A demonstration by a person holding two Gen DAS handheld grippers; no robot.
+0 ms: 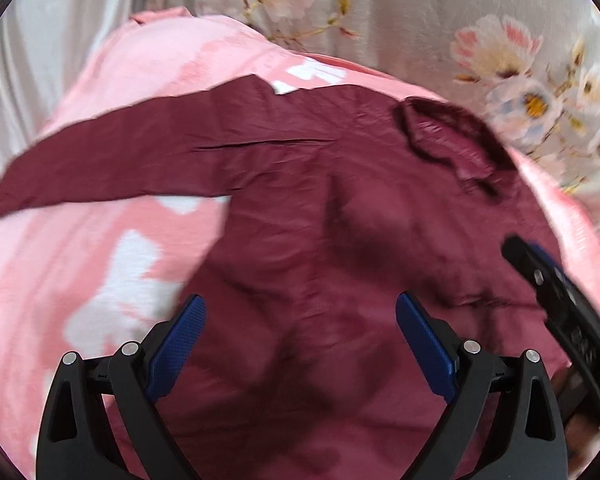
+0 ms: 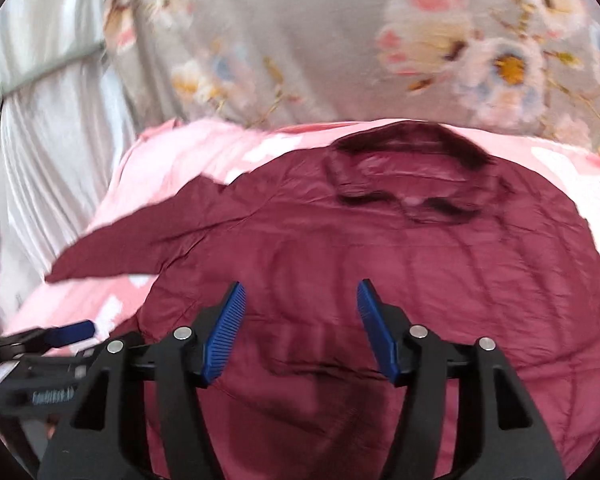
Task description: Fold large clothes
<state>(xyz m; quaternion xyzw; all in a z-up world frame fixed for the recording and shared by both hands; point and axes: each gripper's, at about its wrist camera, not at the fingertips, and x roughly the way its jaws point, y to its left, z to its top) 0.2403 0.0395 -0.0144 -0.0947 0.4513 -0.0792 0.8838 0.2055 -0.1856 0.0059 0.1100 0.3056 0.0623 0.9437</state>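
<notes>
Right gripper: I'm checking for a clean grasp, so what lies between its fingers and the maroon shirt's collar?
Only the maroon shirt's own wrinkled body; nothing else lies between the right gripper and the collar, seen in the right wrist view.

This is a home bedroom: a pink blanket [image 1: 100, 80] covers a bed with a flowered sheet [image 2: 300, 40].

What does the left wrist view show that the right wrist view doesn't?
Only the left wrist view: the whole sleeve to its cuff, and the right gripper from its side. Only the right wrist view: the collar head-on, and the left gripper at the frame's left edge. Both: the maroon shirt on the pink blanket, and open jaws.
</notes>
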